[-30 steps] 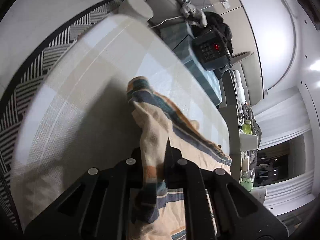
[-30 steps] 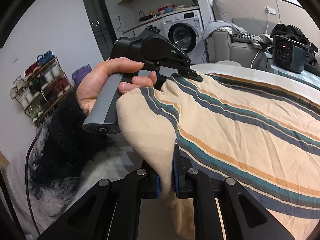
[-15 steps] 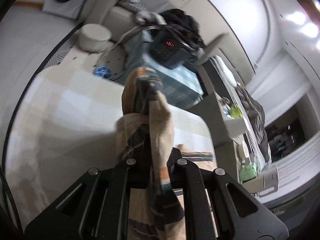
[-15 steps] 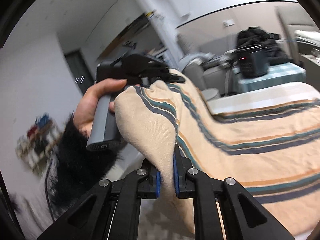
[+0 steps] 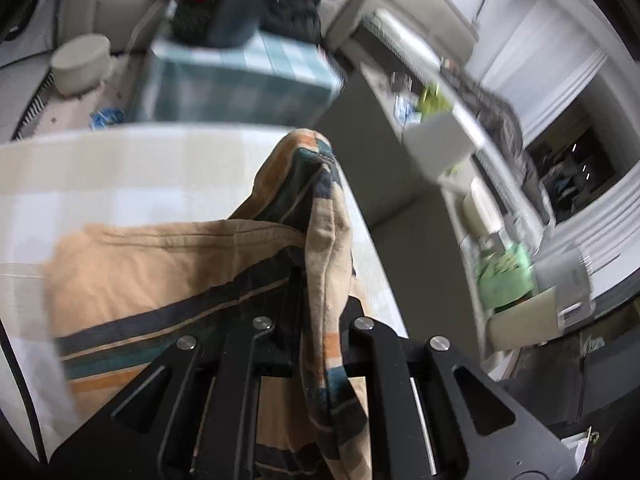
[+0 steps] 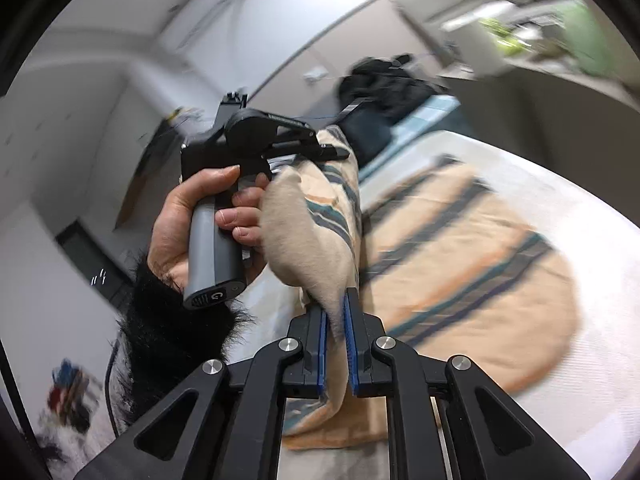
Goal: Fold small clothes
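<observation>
You are mid-fold: both grippers pinch one edge of the striped cloth [image 6: 460,248] and carry it over the rest, which lies flat on the table [image 6: 560,184]. Your left gripper [image 5: 316,296] has its jaws pressed onto a bunched corner that rises in front of its lens; your right gripper [image 6: 336,320] clamps a cream fold between its blue pads [image 6: 322,344]. My judgement is that the next move calls for both corners to travel together toward the far edge of the table, kept level and taut so the lifted edge lands square on the lower layer, with the release only once the cloth rests down. The right view shows what the left cannot: your left hand [image 6: 200,220] on the grey handle, the two held corners close together, and the wide spread of stripes lying toward the right side of the table. The left view alone shows the seam of the lower layer and the bare table's far edge, with a teal box [image 5: 240,76] beyond it.
</observation>
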